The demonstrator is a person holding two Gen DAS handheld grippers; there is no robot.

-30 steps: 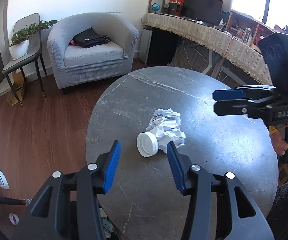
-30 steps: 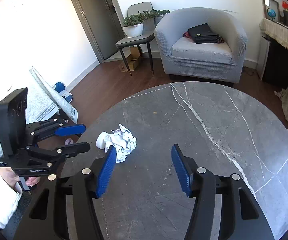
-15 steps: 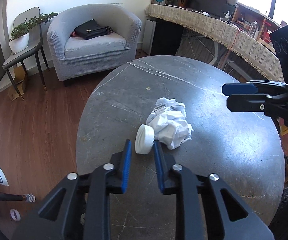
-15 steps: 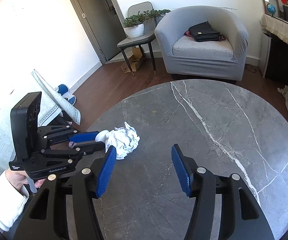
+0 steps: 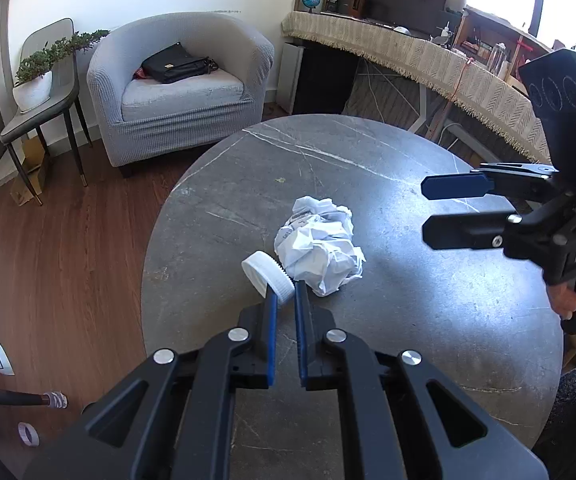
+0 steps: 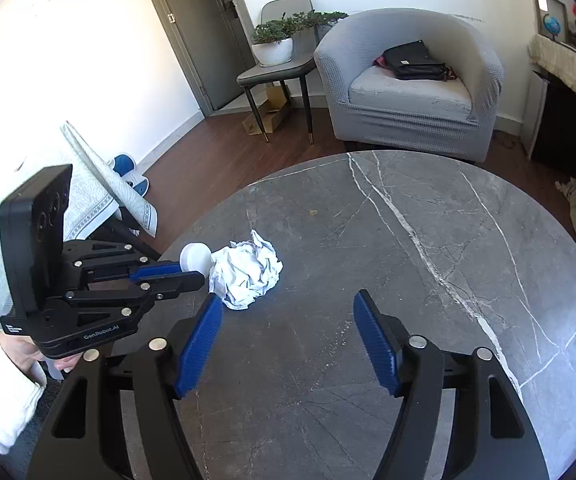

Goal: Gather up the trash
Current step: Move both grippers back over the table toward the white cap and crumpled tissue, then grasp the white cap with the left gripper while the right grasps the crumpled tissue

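A white plastic cap sits tilted at the tips of my left gripper, whose jaws have closed on its near edge. Against it lies a crumpled ball of white paper on the round grey marble table. In the right wrist view the cap shows at the left gripper's fingers, with the paper ball beside it. My right gripper is open and empty, above the table to the right of the paper; it also shows in the left wrist view.
The table's left edge drops to a wooden floor. A grey armchair with a black bag, a side chair with a potted plant and a covered desk stand beyond the table.
My left gripper moved forward to the cap and its jaws went from wide open to closed on the cap, which now stands tilted. The right gripper stayed open, drifting slightly.
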